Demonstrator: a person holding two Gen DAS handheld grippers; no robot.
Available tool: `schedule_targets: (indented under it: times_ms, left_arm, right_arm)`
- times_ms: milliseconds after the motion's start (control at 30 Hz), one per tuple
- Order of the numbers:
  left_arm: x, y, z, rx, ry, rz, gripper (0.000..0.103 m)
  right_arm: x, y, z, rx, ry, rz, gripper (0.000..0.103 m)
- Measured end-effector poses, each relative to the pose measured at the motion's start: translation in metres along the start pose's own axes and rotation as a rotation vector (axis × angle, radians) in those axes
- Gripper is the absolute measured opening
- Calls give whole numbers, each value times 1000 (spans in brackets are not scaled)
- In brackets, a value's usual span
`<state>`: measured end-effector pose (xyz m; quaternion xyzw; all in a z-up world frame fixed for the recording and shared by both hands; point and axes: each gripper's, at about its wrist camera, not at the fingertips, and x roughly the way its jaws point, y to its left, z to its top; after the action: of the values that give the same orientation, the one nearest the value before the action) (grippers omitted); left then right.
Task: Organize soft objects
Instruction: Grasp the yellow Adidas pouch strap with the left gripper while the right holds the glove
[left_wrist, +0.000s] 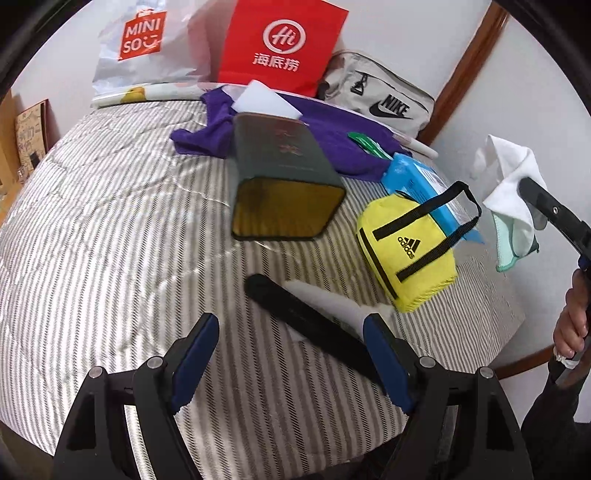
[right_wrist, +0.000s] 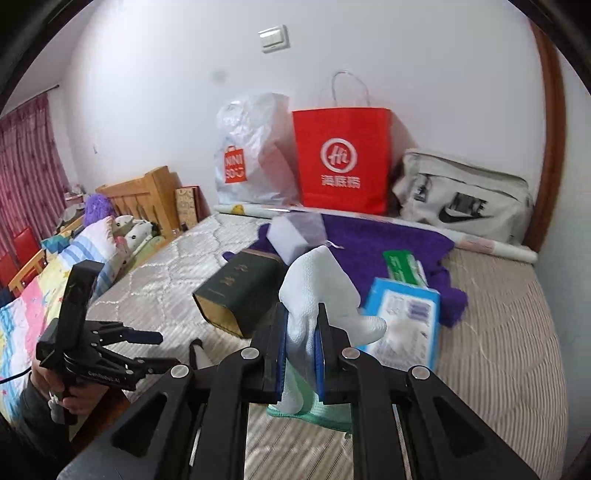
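Note:
My right gripper (right_wrist: 302, 317) is shut on a white cloth (right_wrist: 317, 288), and a mint green cloth (right_wrist: 317, 411) hangs below it in the same grip. In the left wrist view the right gripper (left_wrist: 533, 201) holds this bundle, the white cloth (left_wrist: 511, 173), up off the bed's right edge. My left gripper (left_wrist: 290, 356) is open above the striped bed (left_wrist: 110, 240). A flat black strip (left_wrist: 314, 325) with a white piece (left_wrist: 328, 301) lies between and just beyond its fingers, untouched. A yellow Adidas pouch (left_wrist: 406, 254) lies to the right. A purple towel (left_wrist: 332, 140) is spread at the back.
A dark green open-ended box (left_wrist: 280, 177) lies mid-bed. A blue wipes pack (left_wrist: 415, 177), a green packet (left_wrist: 365, 142) and a white block (left_wrist: 264, 101) are near the towel. Red paper bag (left_wrist: 284, 44), Miniso bag (left_wrist: 147, 40) and Nike bag (left_wrist: 376, 99) line the wall.

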<state>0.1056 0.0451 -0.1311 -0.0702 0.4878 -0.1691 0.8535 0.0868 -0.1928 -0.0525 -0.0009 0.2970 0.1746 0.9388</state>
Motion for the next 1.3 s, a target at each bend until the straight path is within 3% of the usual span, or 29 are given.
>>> schedule_targets:
  times_ms: [200, 300, 467, 633, 833, 967, 1167, 1300]
  left_arm:
    - [10, -19, -8, 35, 38, -24, 78]
    - [19, -26, -12, 37, 64, -9, 78]
    - [24, -38, -15, 80, 55, 65, 78]
    - [27, -40, -12, 85, 43, 98, 78]
    - [30, -46, -10, 102, 35, 137, 78]
    - [19, -42, -7, 84, 4, 71, 75]
    - [-1, -60, 5, 140, -70, -26, 75]
    - [11, -83, 16, 187, -48, -100, 71]
  right_arm:
    - [-27, -12, -16, 46, -24, -18, 13]
    - [-36, -15, -26, 58, -21, 7, 13]
    - [-39, -19, -50, 60, 17, -23, 13]
    - [-43, -41, -76, 107, 60, -87, 13]
    - [-22, -68, -114, 148, 198, -187, 13]
    - [-12, -71, -129, 163, 234, -159, 12]
    - [-2, -70, -132, 163, 238, -137, 13]
    - [5, -71, -132, 175, 245, -125, 13]
